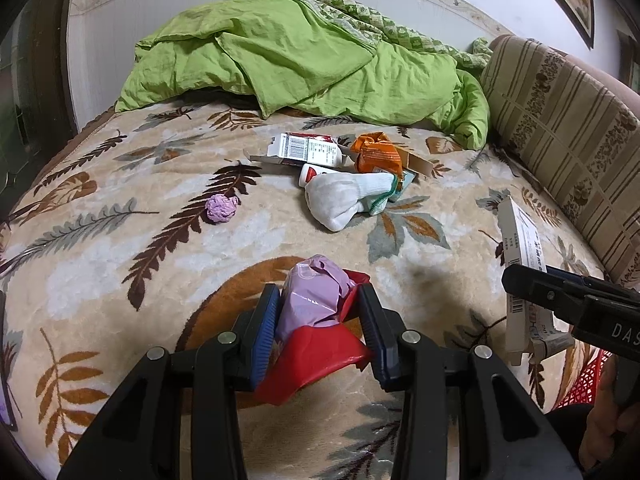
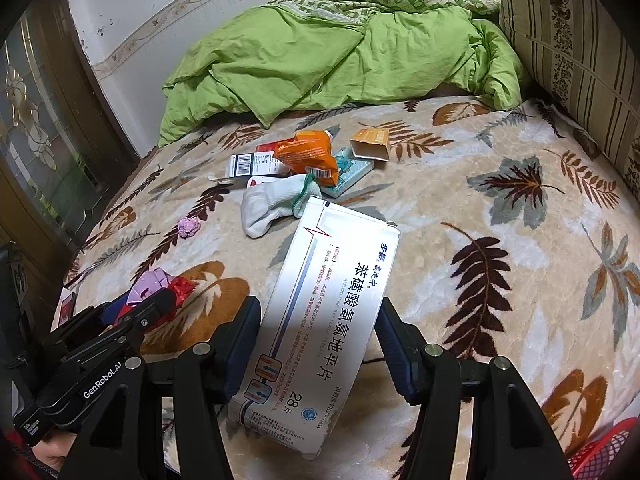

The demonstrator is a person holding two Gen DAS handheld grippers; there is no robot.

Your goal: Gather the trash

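Observation:
My left gripper (image 1: 320, 300) is shut on crumpled pink and red wrappers (image 1: 316, 320), held just above the leaf-patterned blanket (image 1: 120, 248). My right gripper (image 2: 318, 316) is shut on a white medicine box (image 2: 320, 332), which also shows edge-on at the right of the left wrist view (image 1: 520, 276). Further up the bed lies a pile of trash: a white carton with a barcode (image 1: 308, 150), an orange wrapper (image 1: 378, 152), a white sock (image 1: 348, 196) and a small teal packet (image 2: 348, 172). A pink paper ball (image 1: 222, 208) sits alone to the left.
A crumpled green duvet (image 1: 304, 64) covers the head of the bed. A striped cushion (image 1: 568, 128) lines the right side. A small orange box (image 2: 370, 144) lies open beyond the pile. A red mesh basket (image 2: 600, 452) shows at the lower right. A dark glass-panelled door (image 2: 36, 140) stands at the left.

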